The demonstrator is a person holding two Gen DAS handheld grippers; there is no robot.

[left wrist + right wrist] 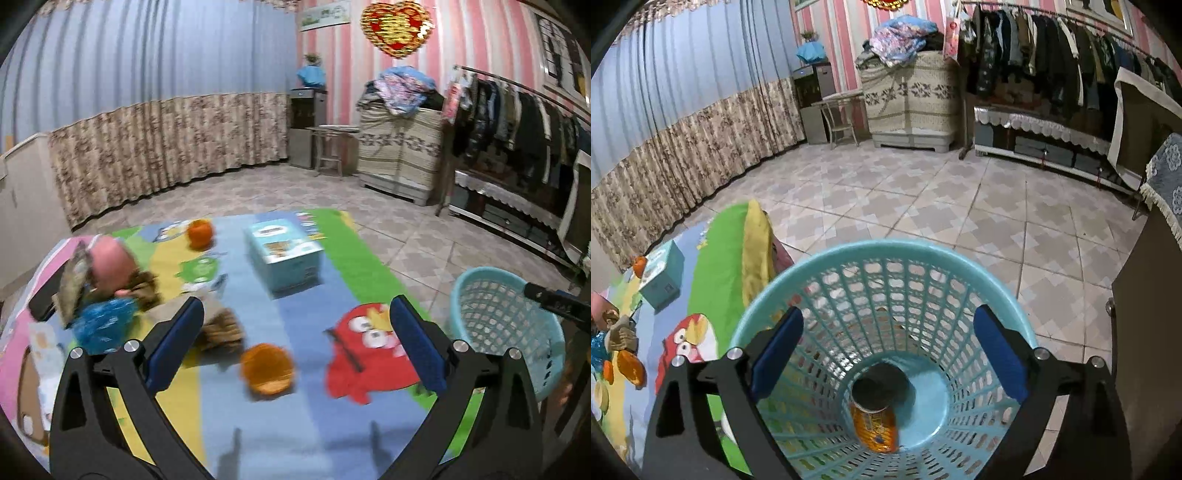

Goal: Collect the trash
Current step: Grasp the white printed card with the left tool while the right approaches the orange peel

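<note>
Left wrist view: left claw (295, 343), blue pads spread wide, nothing between them, hanging above a cartoon-print play mat (317, 424). 1 crumpled orange wrapper (266, 367) lies on the mat between the pads' line of sight; 1 further orange piece (200, 233) sits at the far mat edge. 1 light-blue carton (283, 255) stands mid-mat. At left, a blurred heap: pink round item (109, 263), blue glittery wrapper (105, 325), brown scraps (221, 326). Turquoise lattice basket (506, 332) stands on the tiled floor off the mat's right edge, the other claw's black tip above its rim.

Right wrist view: right claw (888, 354), pads spread wide and empty, poised over the basket's (960, 295) mouth. 1 orange drink can (875, 424) lies on the basket bottom, a dark item (882, 386) just behind it. Mat (716, 251), carton (663, 275) and orange wrapper (631, 367) show at left.
</note>
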